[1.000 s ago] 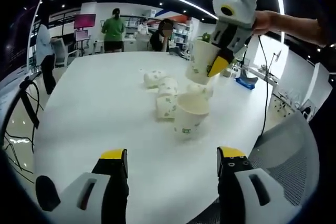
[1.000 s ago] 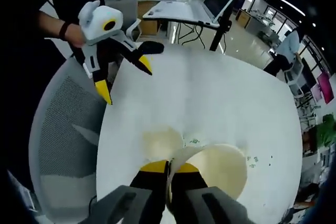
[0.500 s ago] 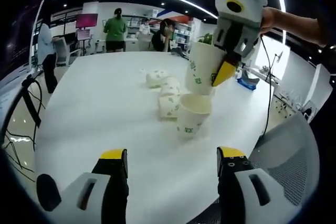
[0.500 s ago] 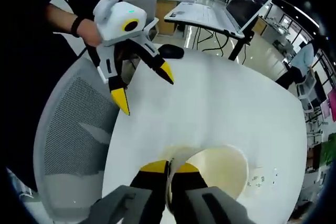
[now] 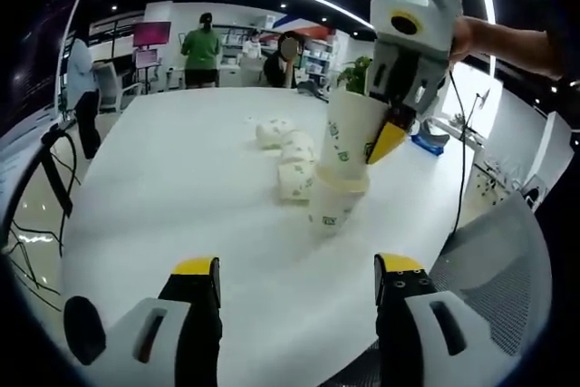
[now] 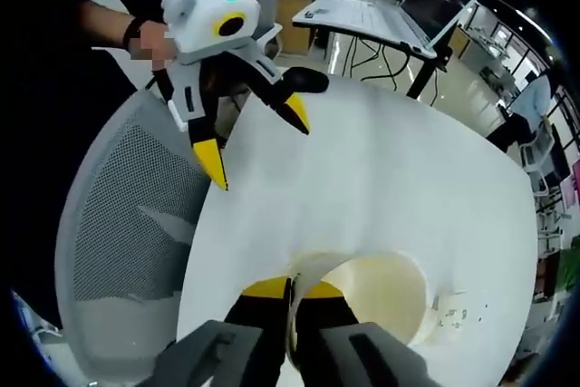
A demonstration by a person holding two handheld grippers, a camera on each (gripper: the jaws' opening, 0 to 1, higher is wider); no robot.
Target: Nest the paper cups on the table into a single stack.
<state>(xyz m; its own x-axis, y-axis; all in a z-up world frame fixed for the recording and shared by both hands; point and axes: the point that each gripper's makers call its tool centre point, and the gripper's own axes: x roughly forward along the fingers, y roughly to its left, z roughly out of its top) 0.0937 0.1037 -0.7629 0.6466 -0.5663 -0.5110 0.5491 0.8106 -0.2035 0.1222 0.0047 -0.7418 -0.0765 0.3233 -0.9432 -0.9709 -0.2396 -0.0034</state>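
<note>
White tabletop is carrying the work. One paper cup is being pinched at its rim by the closed right hand-held gripper and is being seated into one upright cup. Three loose cups are lying just behind, awaiting nesting. The left hand-held gripper is being held wide open, empty.

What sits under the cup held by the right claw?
Directly beneath the held cup stands an upright cup on the table; the held cup's base is in its mouth. How deep it has seated is hidden.
</note>
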